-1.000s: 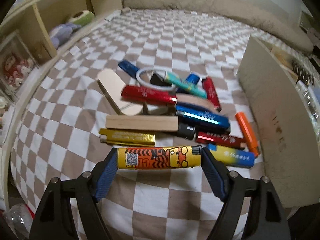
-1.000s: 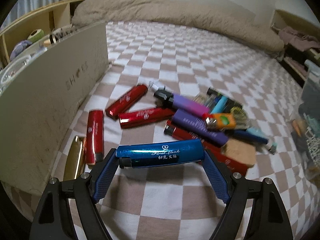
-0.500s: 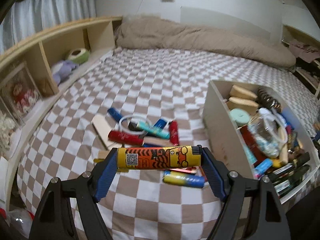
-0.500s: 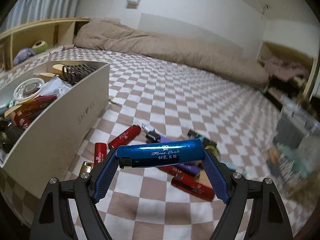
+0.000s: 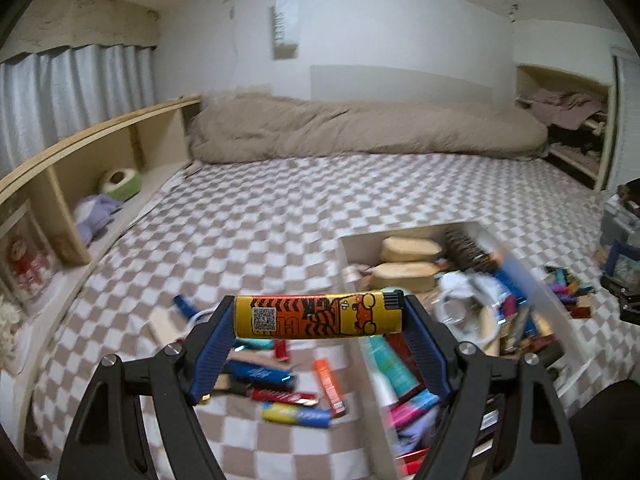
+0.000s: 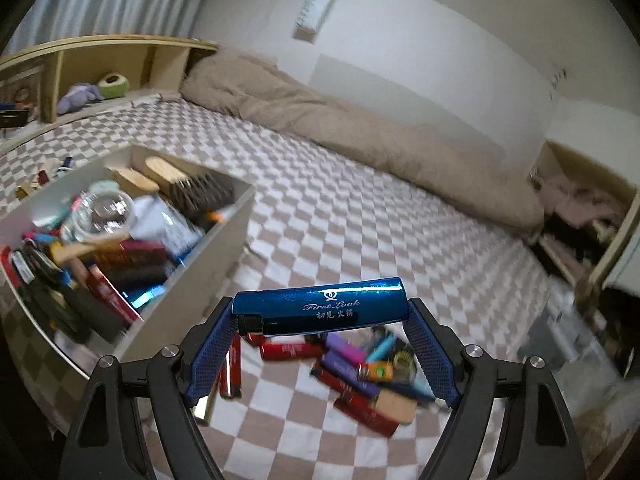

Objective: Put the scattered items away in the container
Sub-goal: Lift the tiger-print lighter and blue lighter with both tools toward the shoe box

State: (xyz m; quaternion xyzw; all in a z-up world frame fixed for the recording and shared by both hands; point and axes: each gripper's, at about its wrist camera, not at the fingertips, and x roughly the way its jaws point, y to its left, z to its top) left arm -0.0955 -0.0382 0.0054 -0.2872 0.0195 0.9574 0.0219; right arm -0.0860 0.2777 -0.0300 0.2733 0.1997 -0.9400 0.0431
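My left gripper point(image 5: 319, 318) is shut on a yellow tiger-print lighter point(image 5: 320, 316), held crosswise high above the bed. The white box point(image 5: 404, 236), full of lighters, brushes and small items, lies below and to its right. My right gripper point(image 6: 320, 312) is shut on a blue lighter point(image 6: 320, 312), held crosswise in the air to the right of the same box point(image 6: 216, 240). A pile of scattered lighters point(image 5: 280, 392) lies left of the box, and another pile point(image 6: 352, 368) lies right of it.
The bed has a brown-and-white checked sheet point(image 5: 260, 216) with a beige duvet point(image 5: 360, 128) rolled at its far end. A wooden shelf point(image 5: 80, 160) with soft toys runs along the left. Clutter and storage bins point(image 6: 580, 328) stand at the right.
Both grippers have risen well above the bed with their lighters still held. The box has come into view from above, and the views have tilted up toward the room.
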